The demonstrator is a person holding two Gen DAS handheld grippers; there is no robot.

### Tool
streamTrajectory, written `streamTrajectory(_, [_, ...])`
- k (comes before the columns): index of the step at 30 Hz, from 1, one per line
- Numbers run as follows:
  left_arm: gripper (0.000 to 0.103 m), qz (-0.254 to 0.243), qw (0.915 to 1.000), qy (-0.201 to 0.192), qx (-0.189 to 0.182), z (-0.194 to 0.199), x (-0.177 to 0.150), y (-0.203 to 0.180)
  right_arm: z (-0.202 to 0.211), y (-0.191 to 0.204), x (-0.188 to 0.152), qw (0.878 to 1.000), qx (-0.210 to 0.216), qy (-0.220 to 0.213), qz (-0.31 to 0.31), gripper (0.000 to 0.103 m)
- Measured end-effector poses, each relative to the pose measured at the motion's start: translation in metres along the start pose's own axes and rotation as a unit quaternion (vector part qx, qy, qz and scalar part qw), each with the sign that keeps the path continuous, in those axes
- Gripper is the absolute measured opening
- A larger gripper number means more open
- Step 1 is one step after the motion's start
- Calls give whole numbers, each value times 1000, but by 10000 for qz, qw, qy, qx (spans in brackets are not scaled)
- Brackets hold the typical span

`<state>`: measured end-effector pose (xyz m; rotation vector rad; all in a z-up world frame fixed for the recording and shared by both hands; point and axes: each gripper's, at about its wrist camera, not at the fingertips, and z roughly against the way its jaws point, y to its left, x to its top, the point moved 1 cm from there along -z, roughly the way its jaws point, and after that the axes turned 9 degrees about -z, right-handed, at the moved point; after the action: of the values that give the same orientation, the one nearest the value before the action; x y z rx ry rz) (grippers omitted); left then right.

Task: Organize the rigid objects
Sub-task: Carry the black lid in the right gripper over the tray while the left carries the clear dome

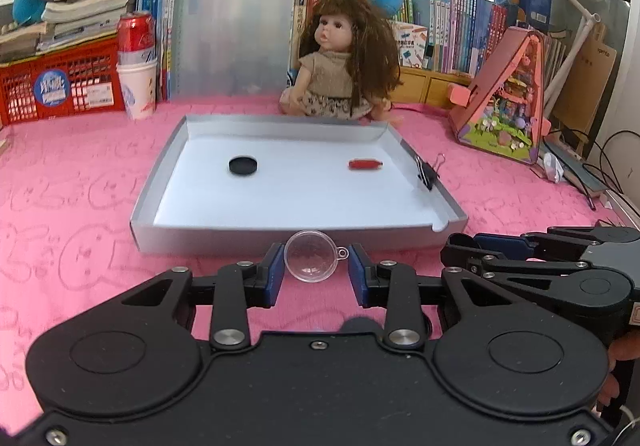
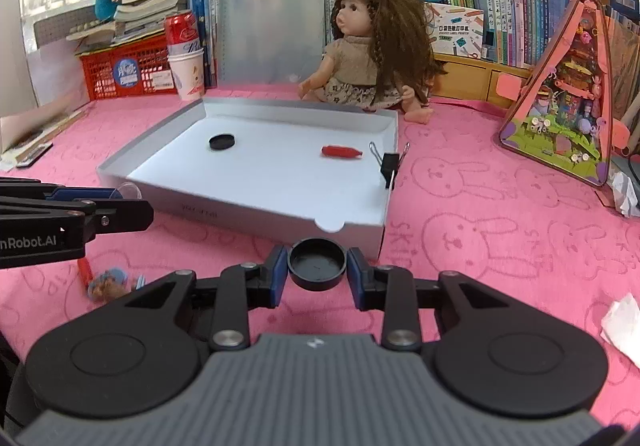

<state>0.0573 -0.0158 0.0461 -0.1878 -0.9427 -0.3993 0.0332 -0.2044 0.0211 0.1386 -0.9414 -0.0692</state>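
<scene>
Left wrist view first: we find the left gripper spread, its blue pads standing either side of a clear cup on the pink cloth. The left pad appears to touch the cup wall; a visible gap remains at the right pad, so we record no grip. The cup lies just in front of the tray, outside its near wall.

Right wrist view: we find the right gripper pressed in on a black cap, both pads against its rim, open side up. The cap is held just in front of the tray's near right corner; we cannot tell whether it rests on the cloth or is lifted clear.

Inside the tray we note a black disc toward the far left and a red piece toward the far right, well apart. A binder clip is fastened on the tray's right wall.

Behind the tray sits a doll, close to its far wall. A paper cup with a red can in it stands beyond the tray's far left corner.
</scene>
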Motion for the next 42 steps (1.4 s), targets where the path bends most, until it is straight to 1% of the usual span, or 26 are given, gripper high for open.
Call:
streamTrajectory(7, [32, 46, 10000, 4, -13, -18, 19, 7, -8, 1, 17, 10000, -42, -70, -50, 37])
streamTrajectory(18, [32, 33, 9999, -41, 123, -40, 36, 18, -21, 7, 34, 9999, -89, -126, 26, 37])
streamTrajectory(25, [32, 77, 9998, 81, 186, -58, 40, 26, -31, 5, 44, 9998, -141, -141, -22, 37])
streamTrajectory(35, [32, 253, 9992, 253, 171, -84, 46, 42, -52, 1, 58, 9997, -210, -97, -100, 37])
streamTrajectory(42, [32, 333, 9984, 404, 196, -101, 44, 49, -70, -4, 63, 9995, -251, 9, -193, 37])
